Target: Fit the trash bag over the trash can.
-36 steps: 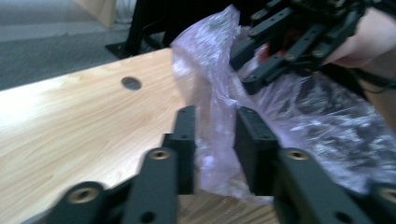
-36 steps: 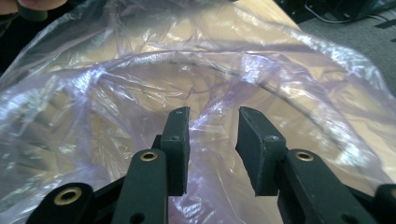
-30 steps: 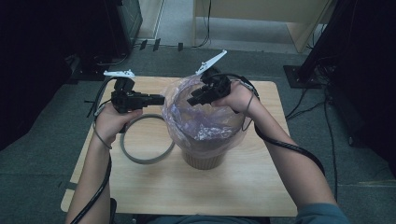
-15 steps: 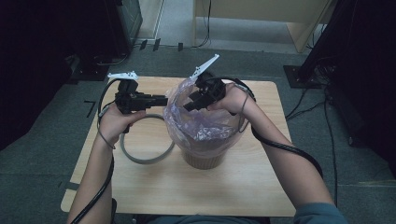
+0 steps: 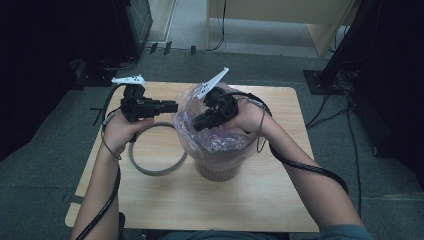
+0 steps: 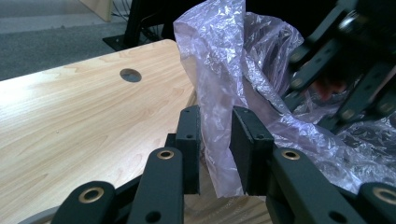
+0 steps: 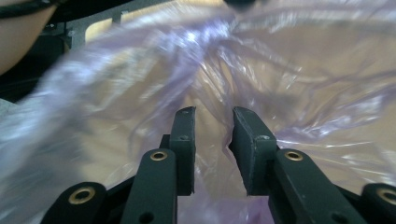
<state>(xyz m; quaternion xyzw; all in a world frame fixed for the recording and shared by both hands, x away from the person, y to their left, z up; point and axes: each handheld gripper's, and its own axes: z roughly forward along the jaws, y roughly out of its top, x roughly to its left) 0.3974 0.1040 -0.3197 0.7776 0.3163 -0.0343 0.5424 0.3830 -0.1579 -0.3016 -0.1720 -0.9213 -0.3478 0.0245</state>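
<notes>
- My left gripper [image 6: 215,154] holds its jaws narrow, the plastic bag [image 6: 233,70] rim between them.
- My right gripper [image 7: 212,154] jaws, just closing, now stand narrow inside the bag, film between them.

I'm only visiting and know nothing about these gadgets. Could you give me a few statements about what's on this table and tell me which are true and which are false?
1. A thin purple plastic bag lines a brown bin. True.
2. The left gripper has a fold of the bag's edge between its jaws. True.
3. A grey ring sits on top of the bin. False: it lies flat on the wooden table, to the left of the bin.
4. The right gripper rests on the table away from the bag. False: it is up at the bag's mouth, pointing into it.
5. The table has a round hole in its top. True.
</notes>
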